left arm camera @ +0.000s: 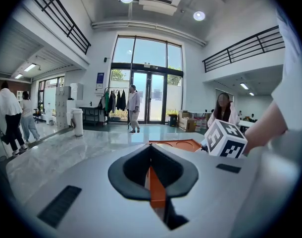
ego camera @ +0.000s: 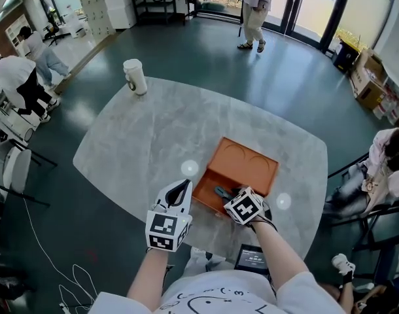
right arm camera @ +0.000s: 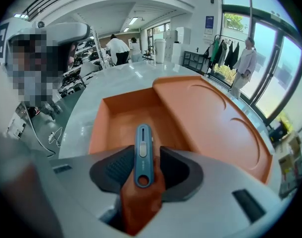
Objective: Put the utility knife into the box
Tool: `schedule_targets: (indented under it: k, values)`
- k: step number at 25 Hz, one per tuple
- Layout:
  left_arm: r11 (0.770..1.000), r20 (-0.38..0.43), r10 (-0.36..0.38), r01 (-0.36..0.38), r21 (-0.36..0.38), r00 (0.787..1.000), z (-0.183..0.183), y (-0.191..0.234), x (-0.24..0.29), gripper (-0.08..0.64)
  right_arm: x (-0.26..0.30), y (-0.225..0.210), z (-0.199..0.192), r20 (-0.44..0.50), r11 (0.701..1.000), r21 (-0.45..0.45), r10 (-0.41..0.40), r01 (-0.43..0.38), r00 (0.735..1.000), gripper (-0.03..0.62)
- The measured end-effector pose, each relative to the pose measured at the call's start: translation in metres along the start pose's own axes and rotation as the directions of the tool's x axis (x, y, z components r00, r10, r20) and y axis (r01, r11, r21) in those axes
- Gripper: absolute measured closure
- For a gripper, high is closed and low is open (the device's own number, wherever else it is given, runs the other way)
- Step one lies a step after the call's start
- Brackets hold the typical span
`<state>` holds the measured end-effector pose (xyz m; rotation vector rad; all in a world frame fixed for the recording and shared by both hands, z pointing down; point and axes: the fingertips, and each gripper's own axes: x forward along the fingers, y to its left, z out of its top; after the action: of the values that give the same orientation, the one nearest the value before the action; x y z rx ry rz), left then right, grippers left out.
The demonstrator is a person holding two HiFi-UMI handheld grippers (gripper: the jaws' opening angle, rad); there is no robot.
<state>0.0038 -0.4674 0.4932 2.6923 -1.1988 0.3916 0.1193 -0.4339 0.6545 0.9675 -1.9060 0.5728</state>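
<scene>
An orange box (ego camera: 211, 173) lies open on the grey marble table (ego camera: 154, 136), its lid (ego camera: 245, 164) folded back flat. My right gripper (ego camera: 229, 195) points steeply down into the box's tray (right arm camera: 122, 117). The blue utility knife (right arm camera: 142, 152) lies lengthwise between its jaws, over the tray. A gap shows beside the left pad, so the right gripper (right arm camera: 144, 151) is open around the knife (ego camera: 222, 192). My left gripper (ego camera: 182, 187) rests shut and empty just left of the box. In the left gripper view, the left gripper (left arm camera: 151, 150) faces the lid (left arm camera: 173, 144).
A white lidded cup (ego camera: 135, 76) stands at the table's far left edge. A dark device with a lit screen (ego camera: 252, 258) sits near the front edge. A person (ego camera: 255, 5) stands far off by the glass doors; seated people are at both sides.
</scene>
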Motion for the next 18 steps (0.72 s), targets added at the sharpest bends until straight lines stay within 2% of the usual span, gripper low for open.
schedule_targets:
  k: [4,12,18]
  values:
    - [1.000,0.001,0.000,0.000,-0.002,1.000,0.000,0.000,0.000,0.545,-0.008,-0.002,0.005,0.028,1.000,0.002,-0.009,0.009,1.000,0.436]
    - [0.999,0.016,-0.033,0.033,-0.001,0.999,0.005,-0.009,0.003,0.545,-0.040,0.000,0.012,0.123,0.997,0.077,-0.036,0.026,0.992,0.437]
    - [0.996,0.029,-0.086,0.085,0.016,0.996,0.010,-0.014,0.000,0.545,-0.066,0.007,0.021,0.201,0.992,0.111,-0.076,0.055,0.977,0.491]
